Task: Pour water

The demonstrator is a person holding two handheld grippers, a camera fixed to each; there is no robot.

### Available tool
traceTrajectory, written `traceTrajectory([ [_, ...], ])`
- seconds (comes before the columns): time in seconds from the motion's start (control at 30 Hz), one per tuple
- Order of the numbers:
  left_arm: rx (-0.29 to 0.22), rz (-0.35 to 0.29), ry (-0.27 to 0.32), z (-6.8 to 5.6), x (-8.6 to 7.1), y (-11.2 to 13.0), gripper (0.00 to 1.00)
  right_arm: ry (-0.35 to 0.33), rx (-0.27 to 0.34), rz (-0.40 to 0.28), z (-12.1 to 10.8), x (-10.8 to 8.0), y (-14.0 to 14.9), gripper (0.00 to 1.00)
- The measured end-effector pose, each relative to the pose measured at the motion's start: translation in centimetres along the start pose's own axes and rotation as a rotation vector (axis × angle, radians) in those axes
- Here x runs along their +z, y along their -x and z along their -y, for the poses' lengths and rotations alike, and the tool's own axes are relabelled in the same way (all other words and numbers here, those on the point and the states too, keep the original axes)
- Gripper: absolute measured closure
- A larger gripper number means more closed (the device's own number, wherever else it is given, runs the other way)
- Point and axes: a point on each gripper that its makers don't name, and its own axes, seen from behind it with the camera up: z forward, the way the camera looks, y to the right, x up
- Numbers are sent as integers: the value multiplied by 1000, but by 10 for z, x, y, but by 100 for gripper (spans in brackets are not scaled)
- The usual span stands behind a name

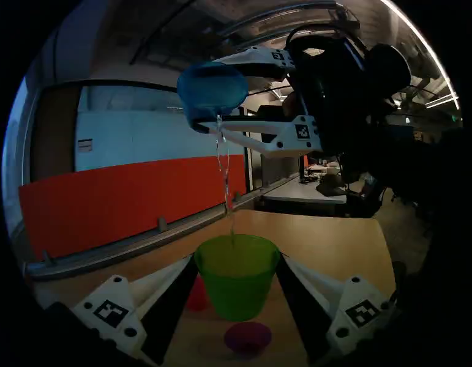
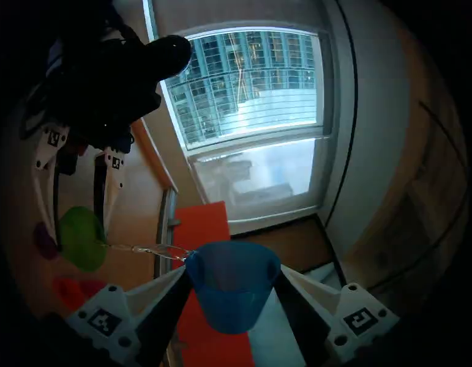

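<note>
While the left gripper [image 1: 236, 263] holds its fingers pressed on either side of the green cup [image 1: 236, 287], that cup stands upright above the wooden table [image 1: 333, 238], long axis vertical, mouth up. A red cup [image 1: 197, 296] sits just behind its left side and a purple cup [image 1: 248, 336] below it. Directly above, the right gripper [image 2: 232, 272] is clamped on the blue cup [image 1: 211, 92], tipped over with its long axis near level; a thin water stream [image 1: 223, 165] falls from its lower rim into the green cup's mouth.
</note>
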Motion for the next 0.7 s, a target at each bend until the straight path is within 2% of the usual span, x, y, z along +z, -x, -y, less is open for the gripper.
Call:
traceTrajectory([
  [0.7, -1, 0, -4, 0, 0, 1, 13, 9, -105, 4, -1, 5, 1, 10],
])
